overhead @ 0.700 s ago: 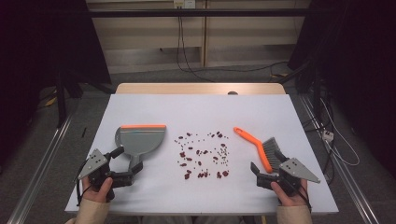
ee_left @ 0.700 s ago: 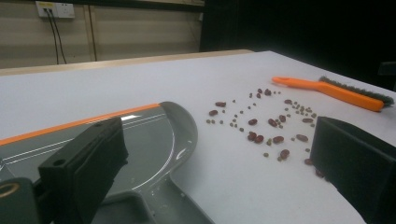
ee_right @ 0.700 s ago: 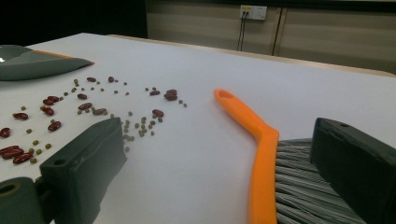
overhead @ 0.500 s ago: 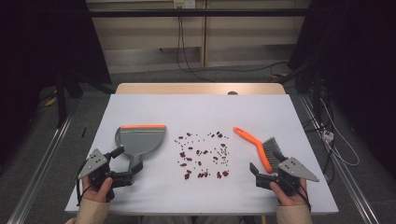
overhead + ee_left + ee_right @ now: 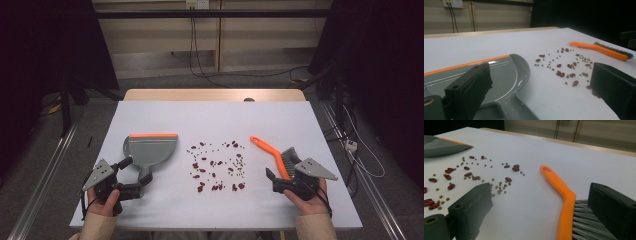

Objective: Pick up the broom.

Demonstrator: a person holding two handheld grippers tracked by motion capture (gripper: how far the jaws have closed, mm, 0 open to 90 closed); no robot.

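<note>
White table (image 5: pixel 210 120), hand-held grippers unmoved, beans (image 5: pixel 217 167) unchanged

The dustpan (image 5: pixel 499 75) looked like smooth grey plastic with a glossy sheen and an orange lip. The brush (image 5: pixel 564 202) had a glossy orange plastic handle and coarse grey bristles. The counter (image 5: pixel 210 120) was matt white, edged in pale wood; the beans (image 5: pixel 217 167) shone dark red.

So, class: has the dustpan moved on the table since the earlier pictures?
No. In the high view the dustpan lies in the same place, its orange edge at the same distance from the scattered beans and the table's left edge.
</note>
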